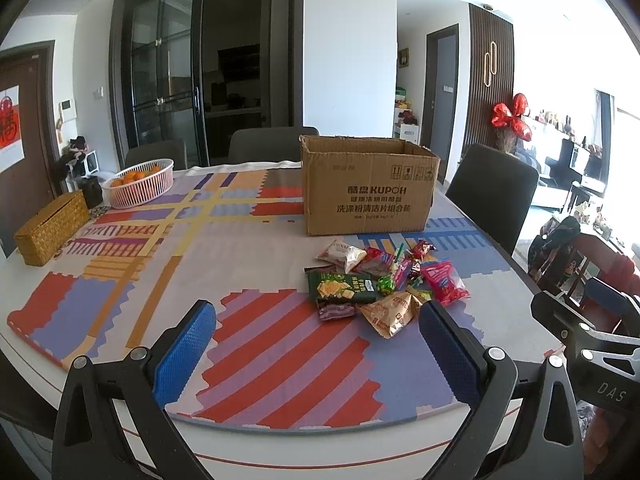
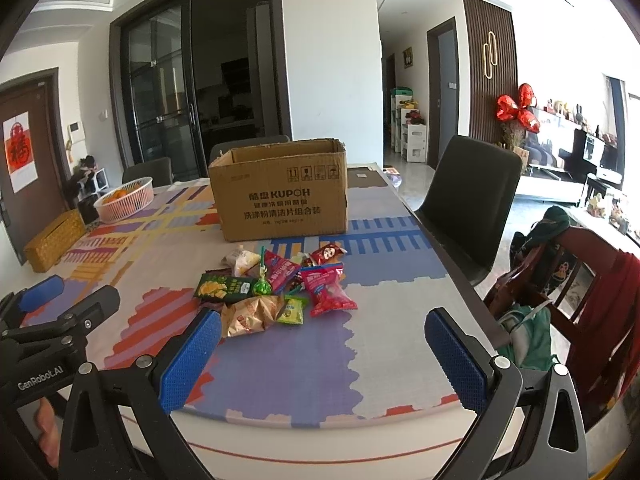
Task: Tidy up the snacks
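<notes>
Left wrist view: left gripper (image 1: 316, 322) is wide open and empty, hanging over the near edge of the table (image 1: 120, 264). The snack pile (image 1: 384, 284) lies ahead and to the right of its centre line, just past the right fingertip. The green cracker pack (image 1: 344, 287) has its long axis running left-right, across the fingers. The open cardboard box (image 1: 366, 196) stands directly behind the pile. The right gripper's body shows at the far right edge.

Right wrist view: right gripper (image 2: 322, 334) is also spread wide, holding nothing. The pile (image 2: 276, 284) sits ahead but left of centre; the tan crinkled packet (image 2: 250, 314) is just beside the left fingertip. The pink bag (image 2: 326, 290) points away toward the box (image 2: 280, 196).

Judgement: the pile sits between the two grippers, about equally near both — nothing is boxed yet as far as I can see, though the box interior is hidden.
</notes>
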{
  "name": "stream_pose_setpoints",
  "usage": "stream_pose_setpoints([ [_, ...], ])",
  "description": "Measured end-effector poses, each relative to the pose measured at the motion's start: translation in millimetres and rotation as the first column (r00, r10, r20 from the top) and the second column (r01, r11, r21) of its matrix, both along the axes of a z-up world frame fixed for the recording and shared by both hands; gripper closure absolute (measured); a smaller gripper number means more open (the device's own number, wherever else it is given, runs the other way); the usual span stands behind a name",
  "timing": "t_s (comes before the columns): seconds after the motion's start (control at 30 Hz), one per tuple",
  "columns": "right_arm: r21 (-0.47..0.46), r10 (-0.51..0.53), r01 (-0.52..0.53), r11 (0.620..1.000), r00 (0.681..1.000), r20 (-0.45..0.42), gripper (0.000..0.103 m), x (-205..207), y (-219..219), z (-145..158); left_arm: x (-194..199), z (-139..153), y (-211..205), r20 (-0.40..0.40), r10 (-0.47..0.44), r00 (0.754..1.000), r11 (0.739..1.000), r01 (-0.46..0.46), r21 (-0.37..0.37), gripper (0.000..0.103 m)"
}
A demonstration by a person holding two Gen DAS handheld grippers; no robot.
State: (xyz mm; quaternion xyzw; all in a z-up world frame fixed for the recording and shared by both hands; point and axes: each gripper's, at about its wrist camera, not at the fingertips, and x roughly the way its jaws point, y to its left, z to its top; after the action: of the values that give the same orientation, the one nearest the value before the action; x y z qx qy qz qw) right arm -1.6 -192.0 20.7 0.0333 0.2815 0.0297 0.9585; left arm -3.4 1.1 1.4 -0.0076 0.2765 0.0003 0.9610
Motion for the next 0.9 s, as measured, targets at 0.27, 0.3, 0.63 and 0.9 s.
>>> stream_pose_setpoints([
  [0.27, -0.001, 0.002, -0.002, 1.0, 1.0, -0.003, 0.0, 0.1, 0.4, -0.7, -0.3, 0.5, 0.1, 0.0, -0.004, 1.0, 1.0, 0.004, -0.004, 0.0],
  [0.3, -0.001, 0.002, -0.002, 1.0, 1.0, -0.003, 0.0, -0.1, 0.5, -0.6, -0.1, 0.5, 0.0, 0.0, -0.005, 1.0, 1.0, 0.005, -0.005, 0.0],
  [0.63, 0.003, 0.004, -0.004, 1.0, 1.0, -0.007, 0.0, 0.4, 0.3, -2.2, -0.6, 0.2, -0.3, -0.001, -0.005, 1.0, 1.0, 0.005, -0.003, 0.0],
  [0.9, 0.002, 0.01, -0.01, 1.0, 1.0, -0.007, 0.0, 0.1, 0.5, -3.8, -0.6, -0.2, -0.9, 0.0, -0.007, 1.0, 1.0, 0.007, -0.004, 0.0],
])
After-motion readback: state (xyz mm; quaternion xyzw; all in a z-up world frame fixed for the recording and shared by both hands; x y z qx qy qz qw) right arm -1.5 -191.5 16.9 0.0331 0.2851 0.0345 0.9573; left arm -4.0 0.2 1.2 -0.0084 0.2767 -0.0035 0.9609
